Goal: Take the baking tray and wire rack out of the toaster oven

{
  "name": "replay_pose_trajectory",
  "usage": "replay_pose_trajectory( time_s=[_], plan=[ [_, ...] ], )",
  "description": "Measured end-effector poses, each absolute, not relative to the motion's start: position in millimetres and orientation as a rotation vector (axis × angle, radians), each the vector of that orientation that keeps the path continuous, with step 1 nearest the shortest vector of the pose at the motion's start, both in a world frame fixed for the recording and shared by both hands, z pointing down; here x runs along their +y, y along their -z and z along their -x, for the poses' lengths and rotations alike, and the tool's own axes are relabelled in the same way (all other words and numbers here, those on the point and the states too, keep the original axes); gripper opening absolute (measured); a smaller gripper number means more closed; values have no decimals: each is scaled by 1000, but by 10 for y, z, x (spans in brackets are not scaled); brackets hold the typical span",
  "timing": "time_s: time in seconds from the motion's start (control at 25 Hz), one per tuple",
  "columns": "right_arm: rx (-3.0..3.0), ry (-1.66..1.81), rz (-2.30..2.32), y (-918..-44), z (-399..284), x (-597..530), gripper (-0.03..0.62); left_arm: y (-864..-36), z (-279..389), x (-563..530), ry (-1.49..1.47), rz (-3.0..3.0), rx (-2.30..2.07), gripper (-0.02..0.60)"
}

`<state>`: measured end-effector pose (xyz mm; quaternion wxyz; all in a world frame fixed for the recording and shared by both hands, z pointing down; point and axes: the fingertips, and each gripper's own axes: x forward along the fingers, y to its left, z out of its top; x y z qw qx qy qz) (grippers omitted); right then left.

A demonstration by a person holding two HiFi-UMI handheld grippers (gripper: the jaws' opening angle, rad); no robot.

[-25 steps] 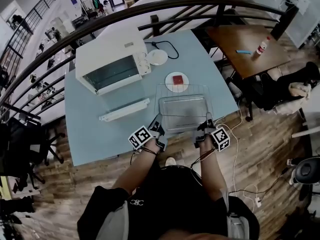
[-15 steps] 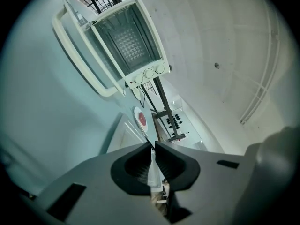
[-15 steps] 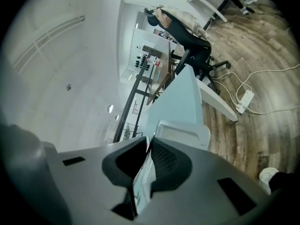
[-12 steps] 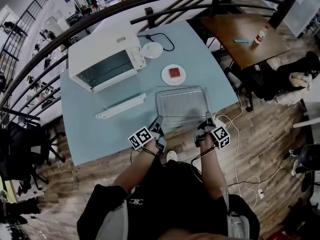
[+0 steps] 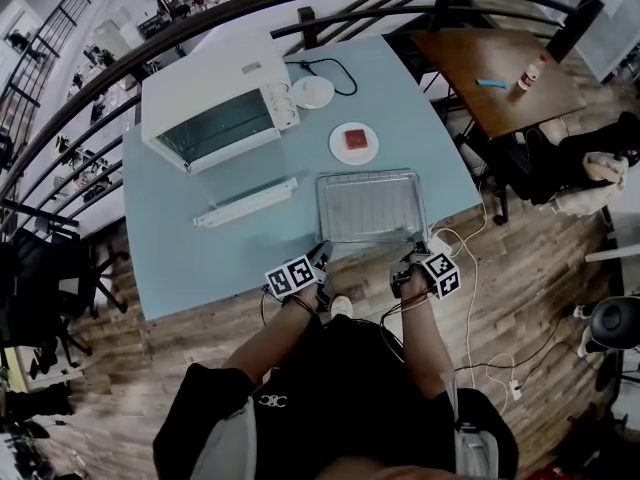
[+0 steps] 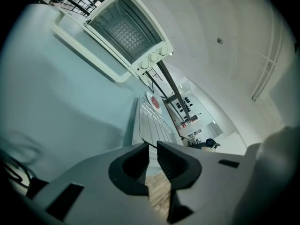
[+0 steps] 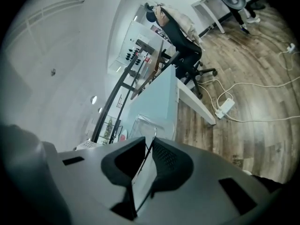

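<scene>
Head view: the shallow silver metal baking tray (image 5: 323,208), with the thin chrome wire rack (image 5: 370,203) lying on it, rests flat on the pale blue table (image 5: 190,248). It sits close to the table's near edge, well apart from the white box-shaped toaster oven (image 5: 215,103) at the far left corner, so removal is judged done. The left gripper (image 5: 320,258) and right gripper (image 5: 412,258) stand at the tray's two near corners, a hold that keeps it level. Left gripper view: the jaws are narrowly apart, having just been opening, with the rim at their tips and floor visible through the gap. Right gripper view: the jaws are likewise opening, slack around the tray's rim between them. Surroundings: a small white plate (image 5: 353,143) lies beyond the tray and a long white strip (image 5: 245,203) to its left. The wooden plank floor (image 5: 520,268) shows at the right, and a dark curved railing (image 5: 150,53) stands behind the table.
</scene>
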<state>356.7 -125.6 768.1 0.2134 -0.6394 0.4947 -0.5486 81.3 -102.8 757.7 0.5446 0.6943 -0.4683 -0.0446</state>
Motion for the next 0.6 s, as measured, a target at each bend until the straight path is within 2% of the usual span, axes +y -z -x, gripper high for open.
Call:
replay_pose_trajectory(
  time_s=[0.6],
  plan=[
    [1576,1504,2172,-7762,-3588,-1341,105,-7731,-839,-1000,-388,-1832,-1303,110]
  ],
)
